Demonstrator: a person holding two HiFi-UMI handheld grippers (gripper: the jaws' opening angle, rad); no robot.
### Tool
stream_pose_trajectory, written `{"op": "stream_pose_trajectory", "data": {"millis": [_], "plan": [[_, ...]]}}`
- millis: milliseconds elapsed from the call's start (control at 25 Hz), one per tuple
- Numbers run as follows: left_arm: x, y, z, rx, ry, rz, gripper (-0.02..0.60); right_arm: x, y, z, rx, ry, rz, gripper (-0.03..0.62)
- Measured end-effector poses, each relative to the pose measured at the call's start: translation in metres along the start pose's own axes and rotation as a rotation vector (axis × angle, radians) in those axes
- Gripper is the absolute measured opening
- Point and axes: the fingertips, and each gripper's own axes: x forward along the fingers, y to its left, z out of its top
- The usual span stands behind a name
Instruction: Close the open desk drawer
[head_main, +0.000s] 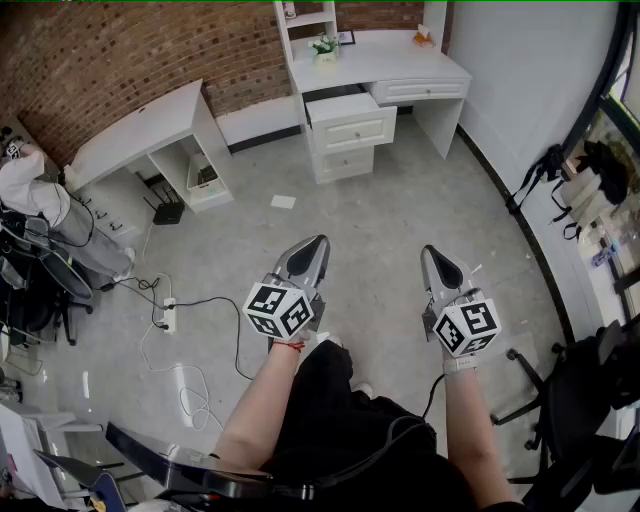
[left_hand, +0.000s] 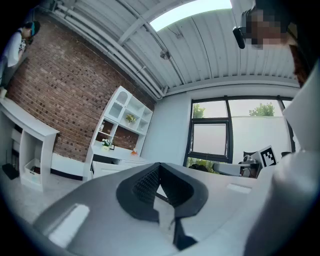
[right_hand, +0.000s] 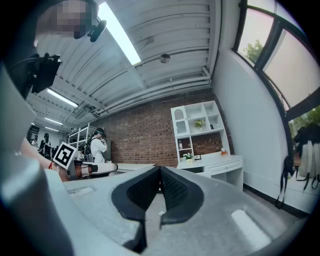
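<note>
- The left tongs (head_main: 319, 243) are pressed together and hold nothing.
- The right tongs (head_main: 429, 252) are closed and empty too.
- The open drawer (head_main: 347, 120) sticks out of the white counter (head_main: 385, 62), far off across the floor (head_main: 400, 215).

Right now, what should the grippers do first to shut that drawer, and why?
Probably step closer to the white desk first: its open drawer juts out far across the floor, beyond both grippers' reach. The left gripper and right gripper are shut and empty, so either could then push the drawer front.
</note>
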Motion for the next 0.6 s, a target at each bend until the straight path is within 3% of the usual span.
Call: {"op": "stream_pose_trajectory", "data": {"millis": [240,600], "plan": [[0.017,0.012,-0.008,-0.012,0.023,0.001,0.002,0.016,-0.015,-0.004,0.001,0.006,-0.014,0.000],[0.086,0.041,-0.015,-0.016,0.055,-0.028,0.002,0.070,-0.057,-0.010,0.015,0.022,-0.032,0.000]]}}
